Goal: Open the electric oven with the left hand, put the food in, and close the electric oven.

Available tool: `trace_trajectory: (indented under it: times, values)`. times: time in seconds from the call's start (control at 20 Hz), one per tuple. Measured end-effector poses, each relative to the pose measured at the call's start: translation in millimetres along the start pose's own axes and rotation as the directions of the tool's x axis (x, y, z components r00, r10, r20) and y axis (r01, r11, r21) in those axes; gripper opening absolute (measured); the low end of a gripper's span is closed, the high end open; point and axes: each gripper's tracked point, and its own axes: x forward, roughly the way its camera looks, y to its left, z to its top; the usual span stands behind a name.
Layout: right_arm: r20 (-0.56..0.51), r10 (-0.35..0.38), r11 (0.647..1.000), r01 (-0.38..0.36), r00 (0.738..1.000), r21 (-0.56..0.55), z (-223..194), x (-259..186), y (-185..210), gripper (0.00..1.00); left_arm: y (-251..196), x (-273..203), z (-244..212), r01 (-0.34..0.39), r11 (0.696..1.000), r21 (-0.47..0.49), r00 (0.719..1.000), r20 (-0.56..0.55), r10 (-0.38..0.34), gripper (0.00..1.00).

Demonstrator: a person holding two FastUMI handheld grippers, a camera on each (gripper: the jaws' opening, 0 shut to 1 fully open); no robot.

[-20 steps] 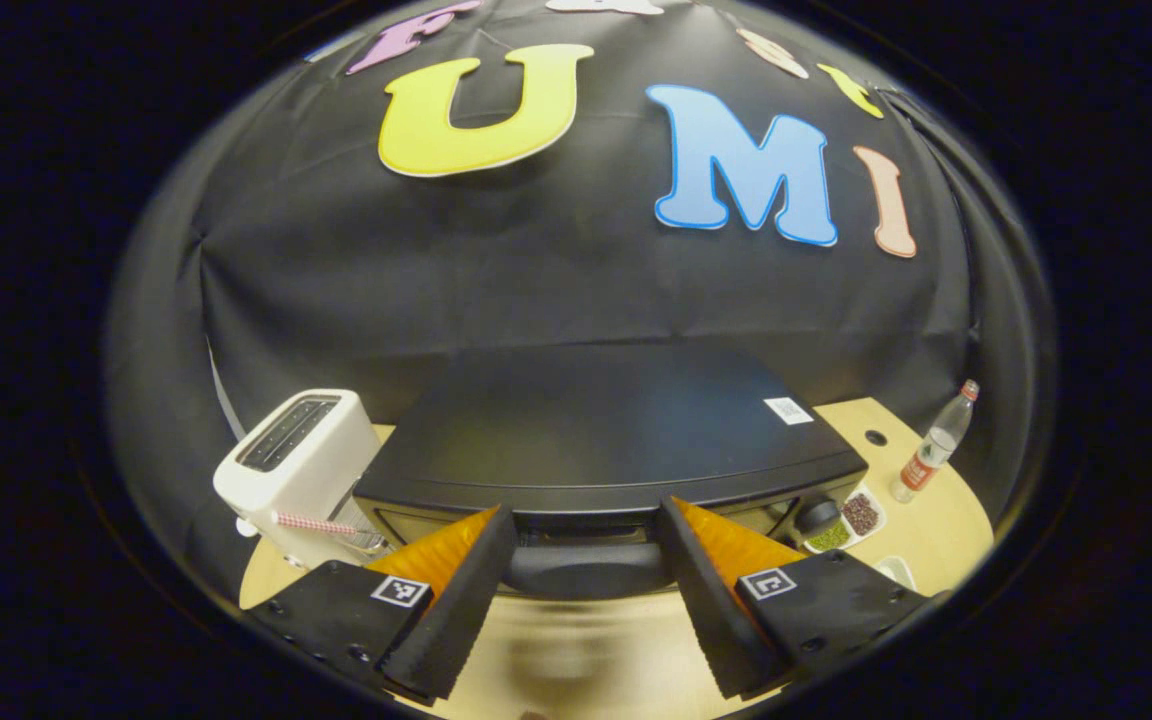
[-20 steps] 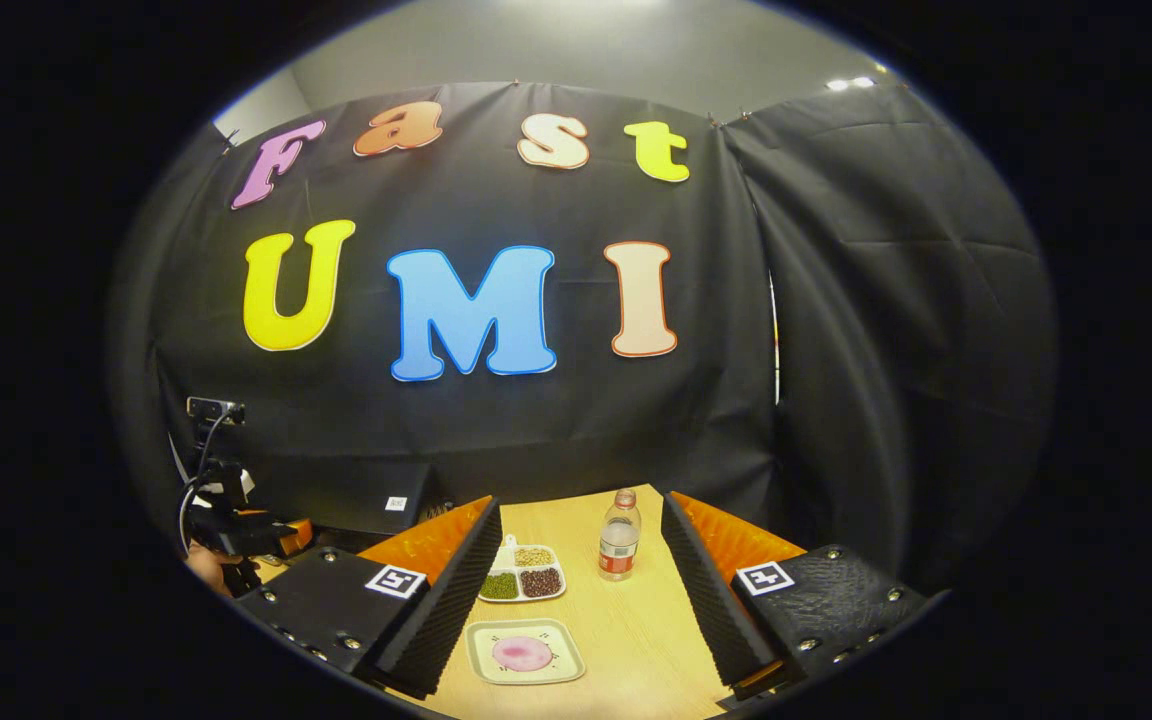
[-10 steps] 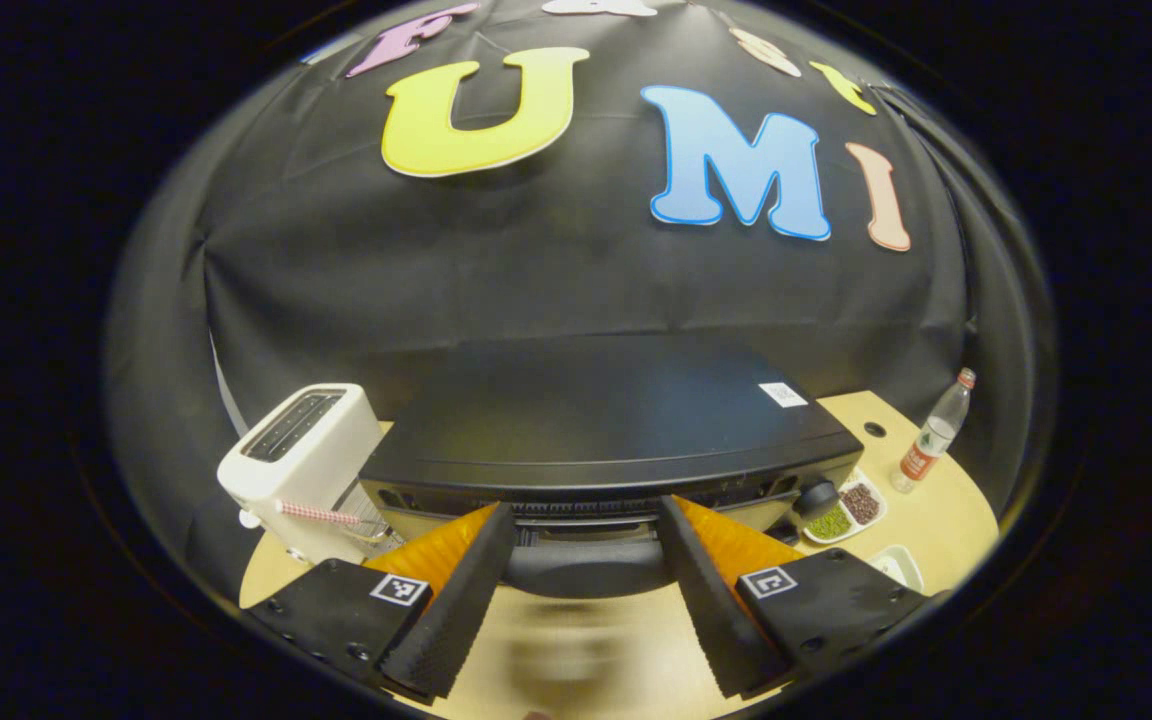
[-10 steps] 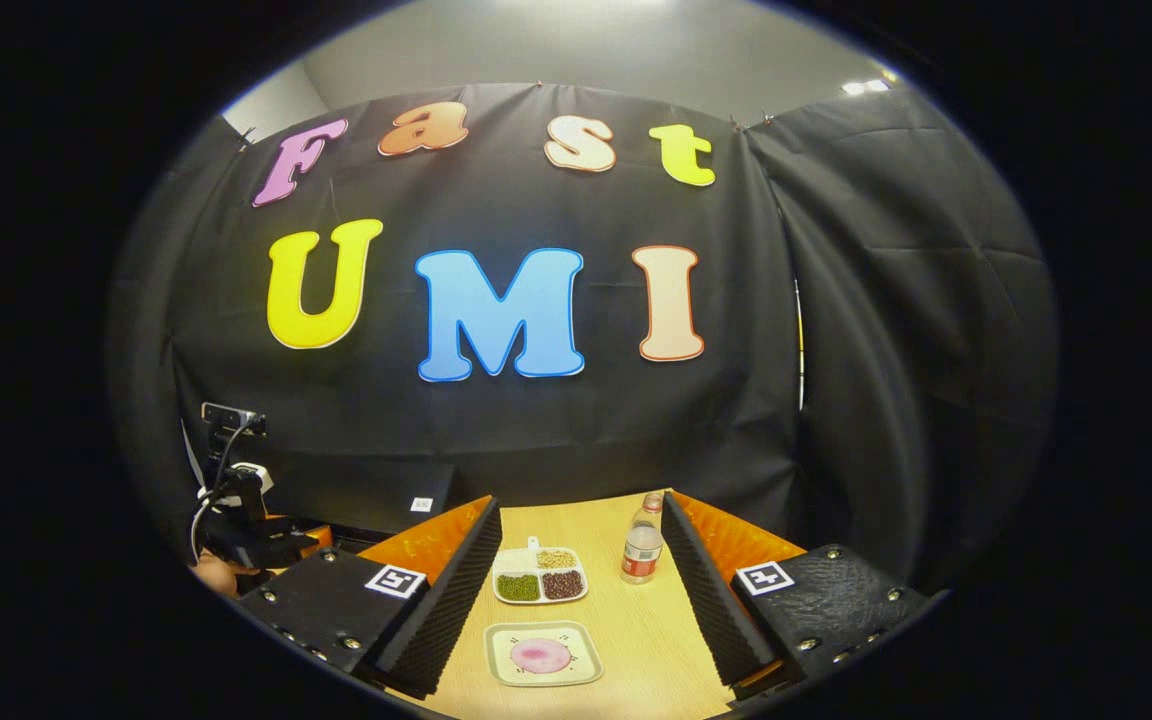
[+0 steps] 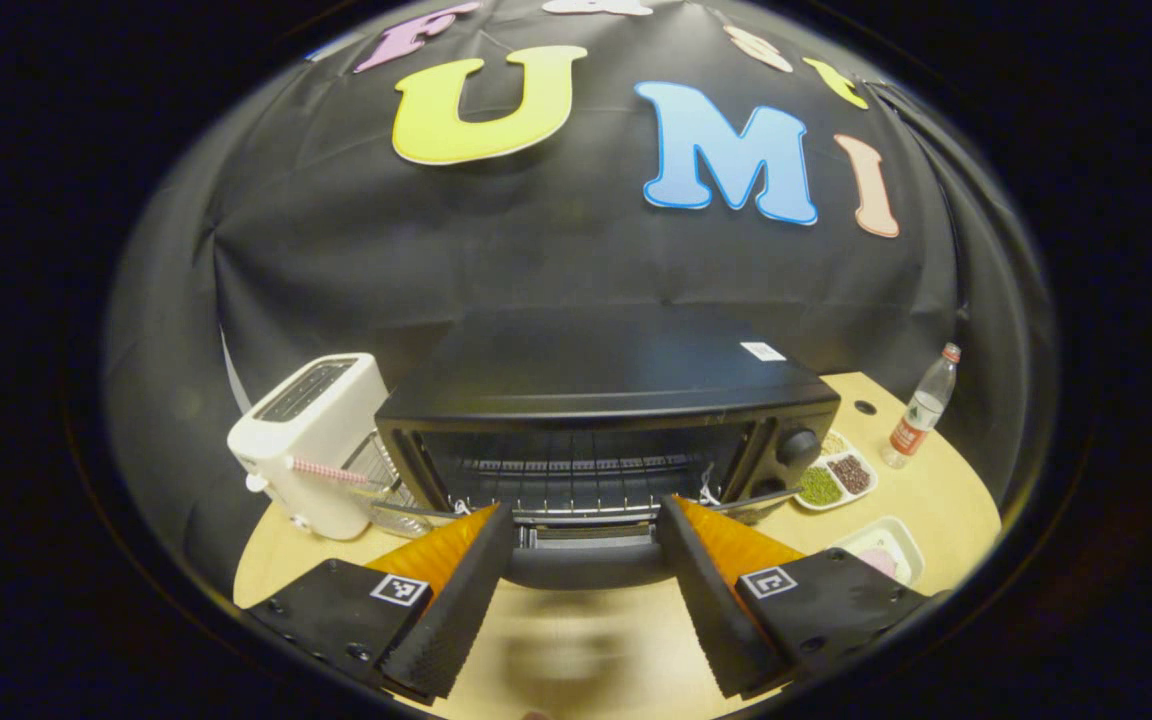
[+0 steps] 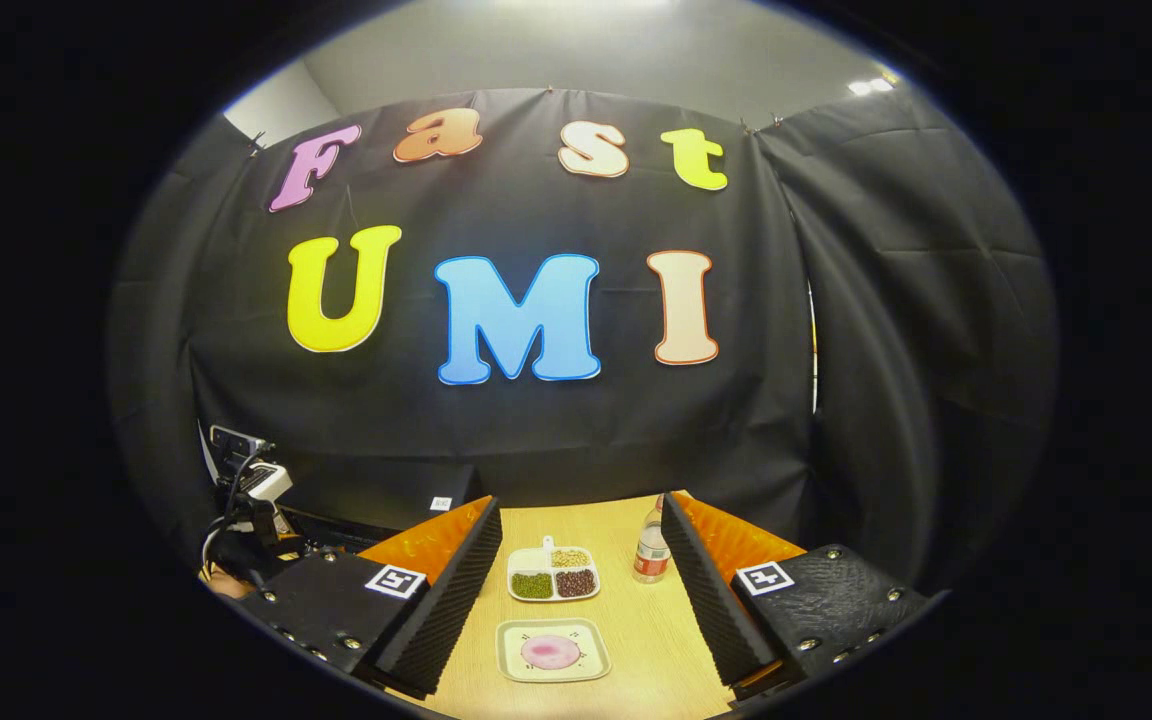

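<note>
Electric oven (image 5: 606,385): black, positioned at the rear of the wooden surface (image 5: 936,490) against the black cloth wall. Its door is swung down toward the left gripper view, exposing the wire rack (image 5: 576,470) inside. The door handle (image 5: 581,565), a dark horizontal bar, lies between the 2 fingers of the left hand-held gripper (image 5: 584,585). The fingers stand spread to either side of the bar; whether they touch it cannot be determined.

Food (image 6: 550,652): a pink round item on a small cream tray (image 6: 511,660), resting on the surface to the right of the oven. In the right gripper view the tray lies between the 2 fingers of the right hand-held gripper (image 6: 584,600), which are spread wide with nothing between them, above the surface.

Other items: a white toaster (image 5: 311,440) stands just left of the oven. A divided dish (image 6: 553,575) holding green, brown and tan beans lies behind the food tray. A clear bottle (image 5: 921,410) with a red label stands upright near the dish.
</note>
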Motion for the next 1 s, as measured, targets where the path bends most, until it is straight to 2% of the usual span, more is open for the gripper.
trace_trajectory:
  times: [0.15,0.4,0.7,0.75,0.8,0.9,0.95,1.0]
  values:
    - [-0.015,0.019,1.000,-0.019,1.000,-0.004,-2.5,-4.8,1.8,0.97,-1.0,-8.9,-20.5,0.010,1.000,-0.008,1.000,-0.026,-0.011,1.00]
    - [-0.019,0.028,0.999,-0.028,0.999,-0.015,-3.0,-9.9,2.3,0.97,-3.7,-18.7,-48.9,0.013,0.999,0.036,0.999,-0.041,-0.012,0.97]
    - [-0.047,0.043,0.999,-0.044,0.998,-0.021,-13.3,-12.8,6.0,0.97,-4.5,-21.9,-77.1,0.019,0.999,0.029,0.997,-0.075,-0.017,0.97]
    - [-0.051,0.045,0.999,-0.046,0.998,-0.019,-14.1,-13.0,7.6,0.97,-4.3,-21.6,-84.7,0.022,0.999,0.028,0.996,-0.092,-0.019,1.00]
    - [-0.054,0.046,0.999,-0.047,0.997,-0.017,-16.1,-13.1,8.9,0.97,-4.9,-21.3,-93.6,0.026,0.999,0.021,0.994,-0.109,-0.024,0.98]
    - [-0.066,0.051,0.998,-0.052,0.997,-0.018,-20.4,-13.0,11.1,0.97,-2.4,-19.5,-108.1,0.025,1.000,-0.007,0.989,-0.145,-0.026,1.00]
    - [-0.076,0.057,0.998,-0.058,0.996,-0.015,-22.3,-12.7,12.2,0.97,1.9,-20.3,-108.3,0.014,1.000,-0.014,0.990,-0.143,-0.016,0.97]
    - [-0.085,0.060,0.998,-0.060,0.995,-0.009,-25.0,-12.6,11.7,0.97,3.6,-24.4,-101.3,0.009,1.000,-0.024,0.993,-0.121,-0.012,1.00]
